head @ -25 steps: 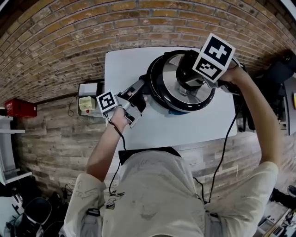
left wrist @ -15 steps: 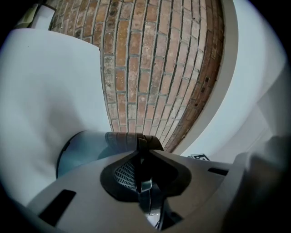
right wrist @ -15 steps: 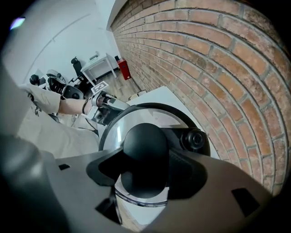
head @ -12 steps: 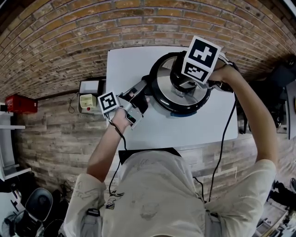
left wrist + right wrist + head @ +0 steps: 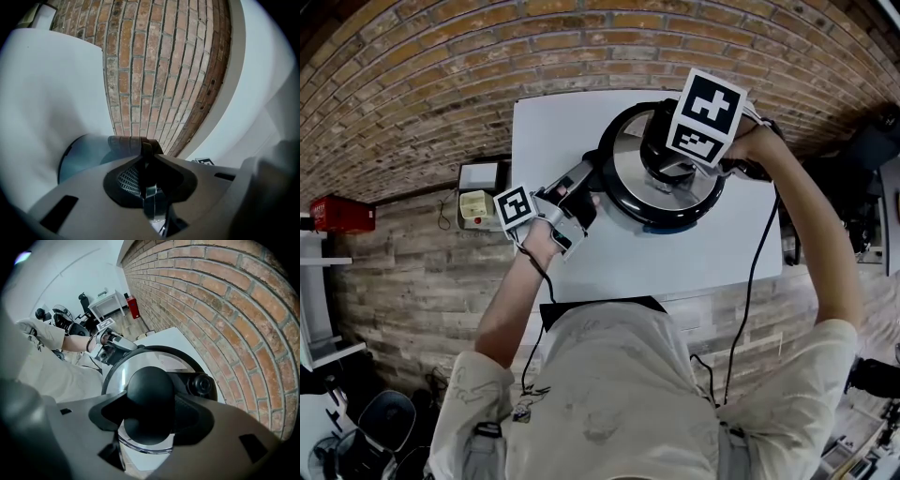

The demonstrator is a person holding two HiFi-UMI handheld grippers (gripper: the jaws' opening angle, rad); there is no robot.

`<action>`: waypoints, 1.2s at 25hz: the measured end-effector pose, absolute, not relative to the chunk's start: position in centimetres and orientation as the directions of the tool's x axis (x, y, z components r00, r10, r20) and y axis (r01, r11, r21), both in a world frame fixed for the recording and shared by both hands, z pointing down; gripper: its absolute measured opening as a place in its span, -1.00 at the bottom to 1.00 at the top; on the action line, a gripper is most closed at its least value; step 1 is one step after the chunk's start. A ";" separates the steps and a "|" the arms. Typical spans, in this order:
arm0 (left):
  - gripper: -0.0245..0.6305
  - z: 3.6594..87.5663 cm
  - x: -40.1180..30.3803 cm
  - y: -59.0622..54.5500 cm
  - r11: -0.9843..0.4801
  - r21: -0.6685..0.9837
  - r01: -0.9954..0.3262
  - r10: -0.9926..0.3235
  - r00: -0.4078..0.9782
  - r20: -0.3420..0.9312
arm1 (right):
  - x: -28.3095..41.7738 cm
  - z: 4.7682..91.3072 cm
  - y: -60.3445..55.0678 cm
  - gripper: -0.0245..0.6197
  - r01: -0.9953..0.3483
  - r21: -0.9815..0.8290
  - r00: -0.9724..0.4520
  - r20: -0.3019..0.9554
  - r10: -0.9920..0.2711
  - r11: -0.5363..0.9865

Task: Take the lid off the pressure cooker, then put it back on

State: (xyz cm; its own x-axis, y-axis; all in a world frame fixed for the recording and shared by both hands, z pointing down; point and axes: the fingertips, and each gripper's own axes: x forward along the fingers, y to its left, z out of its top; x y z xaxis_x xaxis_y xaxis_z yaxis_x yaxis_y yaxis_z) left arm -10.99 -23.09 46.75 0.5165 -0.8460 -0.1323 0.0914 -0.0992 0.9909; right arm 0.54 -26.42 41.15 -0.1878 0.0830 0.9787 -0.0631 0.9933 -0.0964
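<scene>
Lid [image 5: 630, 178] and right gripper [image 5: 150, 416] sit lower and more squarely over the pot than a second ago.

One table [image 5: 572, 131]. One pressure cooker [image 5: 606, 178] on it, just ahead of the left jaws. One lid, directly below the right jaws, apparently down on the rim.

Two grippers:
- Right gripper: jaws spread wide, pinching the one black knob [image 5: 150, 387] between them.
- Left gripper [image 5: 147, 187]: jaws nearly together, clamped on the one long handle [image 5: 127, 141].

Step judged: refitting the lid. The next move probably calls for a twist to lock it while the left gripper steadies the pot.
</scene>
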 end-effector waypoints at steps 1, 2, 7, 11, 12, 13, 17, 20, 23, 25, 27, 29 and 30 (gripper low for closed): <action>-0.72 46.7 -11.0 -23.1 -0.099 0.991 0.092 -0.846 0.516 -0.133 | 0.5 41.1 -26.4 0.00 -0.067 -0.097 -0.190 0.978 0.082 0.993; -0.72 46.8 -11.0 -23.1 -0.099 0.991 0.092 -0.846 0.516 -0.132 | 0.5 41.1 -26.4 0.00 -0.071 -0.097 -0.194 0.978 0.081 0.993; -0.72 46.8 -10.9 -23.1 -0.097 0.991 0.091 -0.841 0.525 -0.131 | 0.6 41.1 -26.4 0.00 -0.067 -0.102 -0.204 0.975 0.086 0.993; -0.72 46.8 -10.9 -23.1 -0.099 0.991 0.089 -0.834 0.535 -0.131 | 0.6 41.2 -26.3 0.00 -0.042 -0.102 -0.192 0.977 0.092 0.994; -0.72 46.8 -10.9 -23.1 -0.099 0.991 0.090 -0.833 0.537 -0.131 | 0.6 41.2 -26.3 0.00 -0.035 -0.103 -0.189 0.977 0.094 0.994; -0.72 46.8 -10.9 -23.1 -0.098 0.991 0.089 -0.833 0.538 -0.130 | 0.7 41.2 -26.3 0.01 -0.030 -0.103 -0.186 0.978 0.096 0.994; -0.72 46.7 -10.8 -23.1 -0.096 0.992 0.086 -0.830 0.543 -0.127 | 0.8 41.1 -26.2 0.01 -0.001 -0.105 -0.170 0.980 0.104 0.994; -0.72 46.7 -10.7 -23.2 -0.098 0.992 0.086 -0.827 0.547 -0.129 | 0.9 41.1 -26.2 0.02 0.045 -0.104 -0.153 0.982 0.110 0.994; -0.72 46.7 -10.7 -23.2 -0.099 0.992 0.083 -0.824 0.551 -0.128 | 1.0 41.1 -26.1 0.02 0.139 -0.101 -0.134 0.984 0.120 0.985; -0.72 46.7 -10.7 -23.2 -0.102 0.991 0.085 -0.823 0.552 -0.132 | 1.1 41.2 -25.7 0.02 0.228 -0.109 -0.120 0.983 0.138 0.968; -0.72 46.7 -10.6 -23.2 -0.102 0.991 0.083 -0.823 0.553 -0.131 | 1.1 41.2 -25.5 0.02 0.291 -0.112 -0.102 0.984 0.147 0.950; -0.72 46.7 -10.6 -23.2 -0.103 0.991 0.082 -0.821 0.556 -0.131 | 1.1 41.2 -25.5 0.02 0.351 -0.106 -0.084 0.986 0.143 0.930; -0.72 46.6 -10.6 -23.2 -0.104 0.991 0.084 -0.820 0.557 -0.133 | 1.2 41.2 -25.4 0.02 0.384 -0.102 -0.076 0.987 0.141 0.918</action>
State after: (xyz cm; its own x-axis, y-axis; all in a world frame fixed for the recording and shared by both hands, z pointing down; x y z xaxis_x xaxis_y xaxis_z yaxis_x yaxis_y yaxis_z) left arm -10.55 -23.24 46.61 0.5571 -0.8197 -0.1328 0.0837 -0.1037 0.9911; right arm 1.16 -25.42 41.24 -0.0757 0.1409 0.9871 0.3841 0.9177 -0.1016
